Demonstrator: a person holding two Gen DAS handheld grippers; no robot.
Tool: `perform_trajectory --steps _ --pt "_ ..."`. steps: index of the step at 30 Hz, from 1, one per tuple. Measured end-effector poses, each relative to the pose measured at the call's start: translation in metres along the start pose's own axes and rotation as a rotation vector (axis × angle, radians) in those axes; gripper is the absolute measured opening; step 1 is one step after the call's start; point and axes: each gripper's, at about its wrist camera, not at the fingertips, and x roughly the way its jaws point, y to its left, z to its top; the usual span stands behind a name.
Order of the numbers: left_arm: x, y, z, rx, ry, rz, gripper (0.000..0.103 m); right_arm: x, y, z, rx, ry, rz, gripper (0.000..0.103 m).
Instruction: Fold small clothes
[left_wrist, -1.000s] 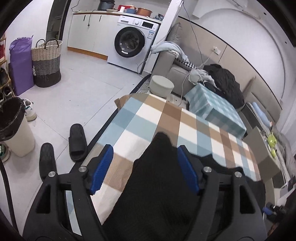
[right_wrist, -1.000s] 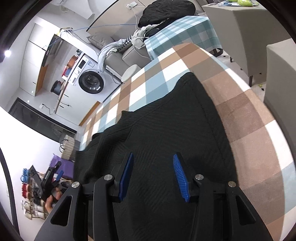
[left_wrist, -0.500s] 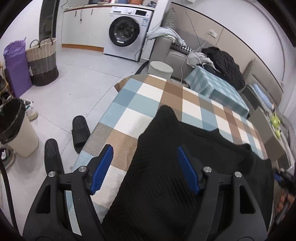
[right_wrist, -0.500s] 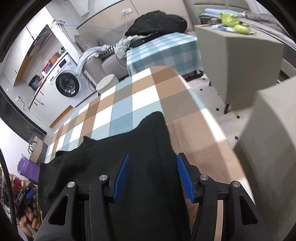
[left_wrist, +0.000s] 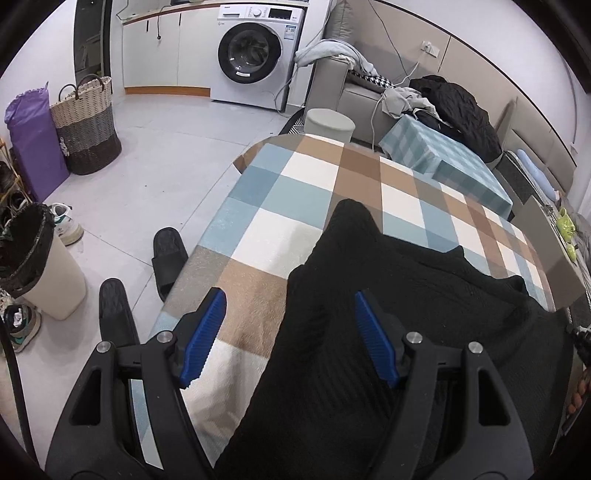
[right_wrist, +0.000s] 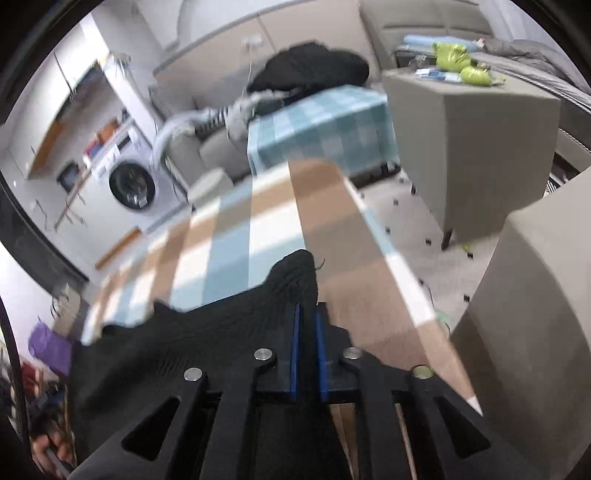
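A black knitted garment (left_wrist: 406, 295) lies spread on the table with the checked blue, brown and white cloth (left_wrist: 295, 184). My left gripper (left_wrist: 288, 336) hovers open over the garment's left edge. The cloth runs under its right pad (left_wrist: 373, 339), and its left pad (left_wrist: 203, 332) is over bare tablecloth. In the right wrist view the garment (right_wrist: 221, 332) ends in a pointed corner. My right gripper (right_wrist: 306, 314) is closing its jaws on that corner, with the black fabric pinched between the blue pads.
Beside the table's left edge are two black slippers (left_wrist: 168, 254), a lined bin (left_wrist: 37, 258) and a woven basket (left_wrist: 86, 125). A round stool (left_wrist: 328, 123) and a small checked table (left_wrist: 443, 158) stand beyond. A grey box (right_wrist: 469, 147) stands right.
My right gripper swung across to the garment's right corner and its jaws closed on the fabric. My left gripper sank a little over the left edge and stayed open.
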Motion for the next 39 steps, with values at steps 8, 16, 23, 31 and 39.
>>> perform_trajectory --steps 8,16,23,31,39 --pt "0.031 -0.027 0.014 0.095 -0.011 0.039 0.069 -0.011 0.004 -0.013 -0.031 0.018 0.047 0.042" --pt "0.044 -0.042 0.026 0.149 -0.008 0.007 0.006 -0.024 0.011 -0.024 -0.064 0.022 0.05 0.043" --pt "0.009 0.002 0.032 -0.055 -0.147 -0.056 0.005 -0.028 0.007 -0.028 -0.053 0.026 0.041 0.043" --pt "0.019 0.026 0.026 -0.119 -0.067 -0.018 0.022 -0.028 0.006 -0.036 -0.045 0.068 0.043 0.045" --pt "-0.053 0.037 -0.001 -0.117 -0.126 -0.09 0.065 -0.061 0.015 -0.056 -0.049 0.075 0.113 0.058"
